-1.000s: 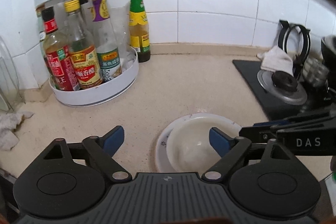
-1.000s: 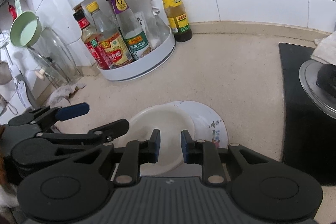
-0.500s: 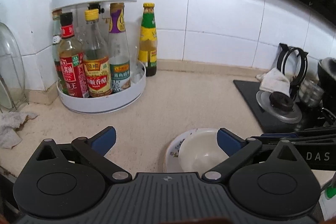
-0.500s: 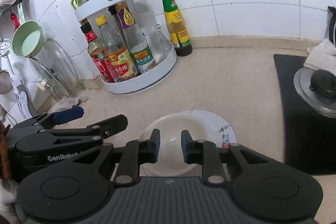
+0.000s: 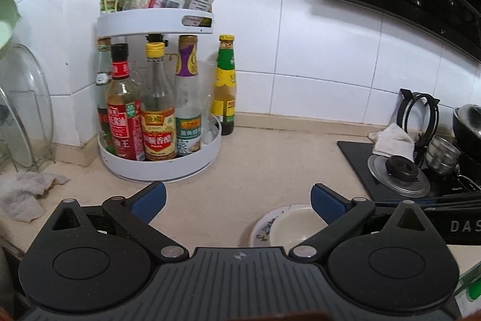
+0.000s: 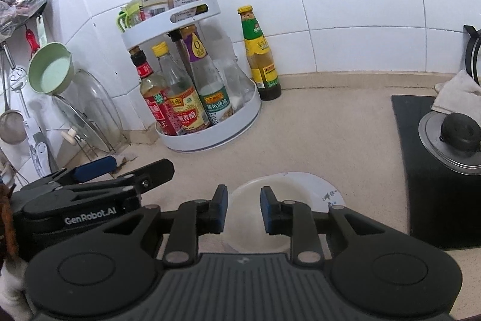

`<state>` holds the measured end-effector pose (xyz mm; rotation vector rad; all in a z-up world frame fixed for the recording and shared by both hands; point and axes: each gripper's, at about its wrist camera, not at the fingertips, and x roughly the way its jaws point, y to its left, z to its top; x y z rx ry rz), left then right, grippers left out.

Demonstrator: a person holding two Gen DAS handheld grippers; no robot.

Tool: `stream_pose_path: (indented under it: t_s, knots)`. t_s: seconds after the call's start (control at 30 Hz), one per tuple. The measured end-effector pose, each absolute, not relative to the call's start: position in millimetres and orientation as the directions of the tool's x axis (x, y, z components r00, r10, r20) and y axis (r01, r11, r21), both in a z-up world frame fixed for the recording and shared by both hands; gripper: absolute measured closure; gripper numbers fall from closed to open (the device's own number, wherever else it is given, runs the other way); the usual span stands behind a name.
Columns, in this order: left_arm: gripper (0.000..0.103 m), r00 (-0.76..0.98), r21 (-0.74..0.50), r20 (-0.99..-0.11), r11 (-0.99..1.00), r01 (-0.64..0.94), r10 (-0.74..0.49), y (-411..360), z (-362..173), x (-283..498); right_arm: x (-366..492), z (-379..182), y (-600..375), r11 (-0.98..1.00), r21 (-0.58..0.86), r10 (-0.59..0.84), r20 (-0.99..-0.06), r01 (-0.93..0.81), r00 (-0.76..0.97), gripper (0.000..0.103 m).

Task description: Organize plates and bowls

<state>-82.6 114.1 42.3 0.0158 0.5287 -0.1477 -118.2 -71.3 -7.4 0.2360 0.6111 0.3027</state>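
— While the bowl sits inside the plate on the beige surface, where is that stack from the round condiment rack?

— In front of the rack and a little to its right, well apart from it, with bare surface between. The black stove top lies to the stack's right.

— And the left gripper?

— Its blue fingers are spread as wide as they go, with nothing between them. It hangs in front of the rack, above the surface; the stack shows low beside its right finger.

— The right gripper?

— Its fingers stand a narrow gap apart and are opening. The bowl shows through the gap beneath them, but the pads press on nothing.

— Anything else near the rack?

— A green-capped bottle stands just beside it, against the tiled wall.
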Motion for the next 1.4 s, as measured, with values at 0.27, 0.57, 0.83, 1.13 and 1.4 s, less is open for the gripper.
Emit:
stream_pose_path:
  t_s: [0.27,0.57,0.83,1.13,1.4]
  knots:
    - [0.000,0.862,-0.055,-0.490,0.991,0.120,-0.132,122.7,46.2,-90.4,-131.4,0.0,-66.6,0.934,0.285,0.337,-0.495,-0.216,0.801,0.076]
    - [0.000,0.855,-0.027,-0.501,0.990,0.141,-0.135,115.9,46.2,-92.7,-140.9,4.6,-66.8,0.929,0.296,0.345,-0.476,-0.222,0.809,0.076]
    - [0.000,0.846,-0.055,-0.514,0.990,0.130,-0.139,119.0,46.2,-89.5,-145.3,7.4,-69.4,0.929,0.298,0.342,-0.466,-0.220,0.816,0.076]
    - [0.000,0.848,-0.051,-0.509,0.989,0.142,-0.148,117.4,46.6,-92.5,-149.7,8.8,-67.7,0.929,0.295,0.344,-0.461,-0.224,0.818,0.076]
    - [0.000,0.849,-0.071,-0.501,0.986,0.151,-0.166,117.5,46.8,-94.4,-155.2,11.1,-67.9,0.924,0.305,0.354,-0.448,-0.232,0.821,0.075]
